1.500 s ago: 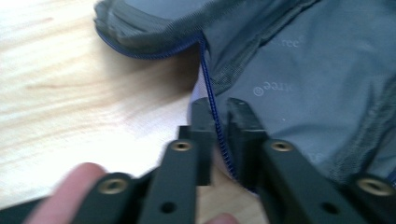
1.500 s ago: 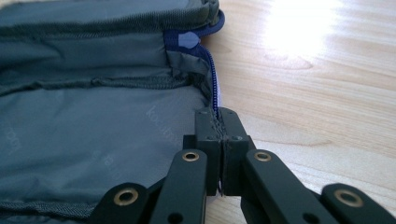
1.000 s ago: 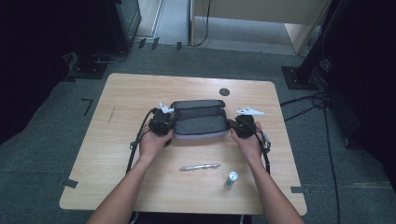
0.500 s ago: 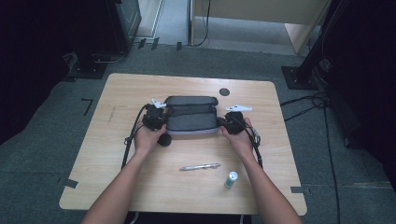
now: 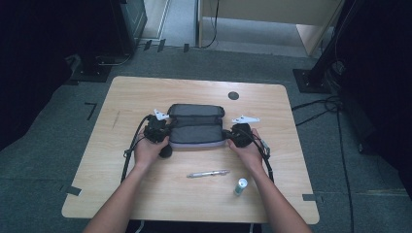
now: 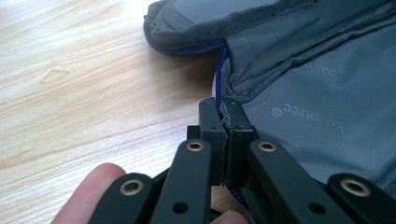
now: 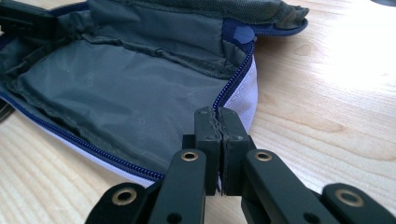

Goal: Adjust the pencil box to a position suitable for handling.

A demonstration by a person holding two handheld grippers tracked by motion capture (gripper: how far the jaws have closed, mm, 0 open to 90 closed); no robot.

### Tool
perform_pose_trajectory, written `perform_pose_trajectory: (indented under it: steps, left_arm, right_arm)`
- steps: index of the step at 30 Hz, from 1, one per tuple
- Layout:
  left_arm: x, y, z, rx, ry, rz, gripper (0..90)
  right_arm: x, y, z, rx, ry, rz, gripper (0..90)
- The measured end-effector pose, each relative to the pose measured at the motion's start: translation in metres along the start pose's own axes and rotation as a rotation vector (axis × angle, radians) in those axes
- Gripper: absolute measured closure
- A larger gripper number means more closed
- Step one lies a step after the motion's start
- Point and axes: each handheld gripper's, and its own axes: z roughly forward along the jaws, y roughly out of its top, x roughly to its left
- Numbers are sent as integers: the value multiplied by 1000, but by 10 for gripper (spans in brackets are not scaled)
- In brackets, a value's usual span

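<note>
Wood surface (image 5: 145, 97) under both my claws: left claw (image 6: 223, 122) and right claw (image 7: 219, 126) are clamped on the open pouch's (image 5: 197, 130) end edges, mid-surface. Fabric could slip out if I pull unevenly, upsetting pen (image 5: 208, 173).

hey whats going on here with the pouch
A person holds a gripper in each hand and has a grey pouch pinched at both ends on the table. The left gripper is shut on the zip edge at one end, the right gripper on the zip edge at the other. The pouch lies unzipped with its lining showing. A pen and a small tube lie on the table nearer the person, untouched.
</note>
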Motion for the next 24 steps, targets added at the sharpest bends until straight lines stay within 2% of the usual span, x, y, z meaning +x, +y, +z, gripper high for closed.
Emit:
perform_pose_trajectory:
  steps: [6,8,11,14,15,16,17,18,21,22,23,24]
  left_arm:
    - [-1,-3,-3,12,-10,21,900]
    - [-1,-5,-5,10,-12,22,900]
    - [-2,-6,-6,6,-15,17,900]
    - [-2,-6,-6,-1,-17,0,896]
    - [-2,-6,-6,-7,-26,-10,879]
    - [-2,-5,-7,-11,-30,-16,807]
    - [-2,-5,-9,-18,-29,-21,695]
    - [-3,-5,-11,-30,-22,-19,695]
    - [-4,-5,-18,-48,-42,-33,537]
    - [-4,-5,-20,-50,-40,-39,446]
    - [-4,-5,-22,-51,-37,-53,404]
    - [-3,-6,-24,-43,-43,-63,404]
  right_arm:
    - [3,-6,-6,-7,19,1,885]
    - [3,-10,-8,-9,28,19,884]
    - [4,-13,-6,-10,15,11,878]
    - [4,-13,-7,-13,17,14,835]
    - [4,-13,-8,-18,20,17,796]
    - [3,-13,-9,-28,14,15,741]
    - [3,-12,-13,-36,3,17,650]
    - [3,-12,-13,-36,3,17,650]
    - [0,-11,-21,-69,4,27,532]
    - [-3,-10,-26,-81,4,32,464]
    - [-4,-10,-28,-85,9,37,421]
    - [-4,-10,-28,-85,9,37,421]
